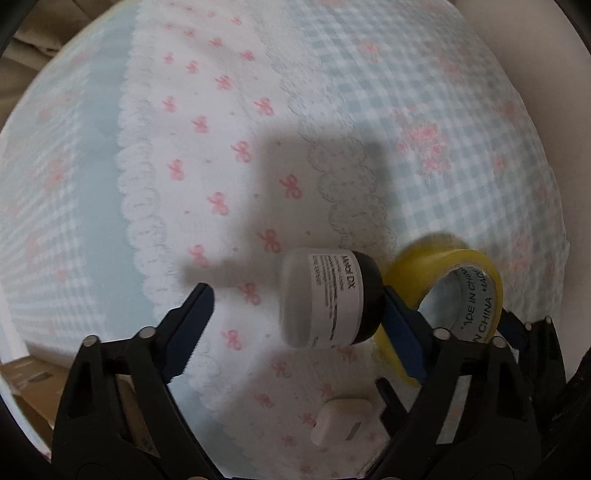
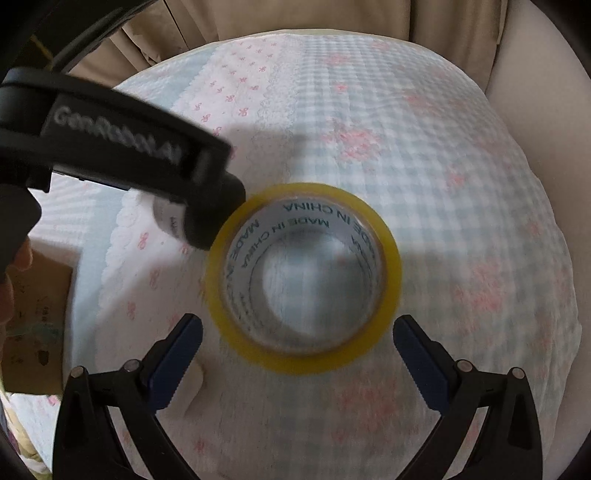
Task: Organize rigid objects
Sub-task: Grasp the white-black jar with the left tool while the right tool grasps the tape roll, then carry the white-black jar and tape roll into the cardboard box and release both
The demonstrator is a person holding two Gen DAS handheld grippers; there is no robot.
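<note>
A small white jar with a black cap (image 1: 325, 299) lies on its side on the patterned tablecloth (image 1: 221, 110). My left gripper (image 1: 295, 299) points down over it and stands open. Its right finger is at the black cap, and its left finger (image 1: 195, 306) is well clear of the jar's base. A yellow tape roll (image 1: 447, 273) lies flat just right of the jar. In the right wrist view the tape roll (image 2: 303, 277) is centred ahead of my open right gripper (image 2: 297, 326), whose fingertips flank its near edge without touching. The left gripper's black body (image 2: 110, 147) covers most of the jar (image 2: 168, 218).
A small white rounded block (image 1: 341, 421) lies on the cloth near the left gripper's base, also seen as a white block (image 2: 192, 384) by the right gripper's left finger. A cardboard box (image 2: 37, 314) sits beyond the table's left edge. Beige curtains (image 2: 277, 18) hang behind.
</note>
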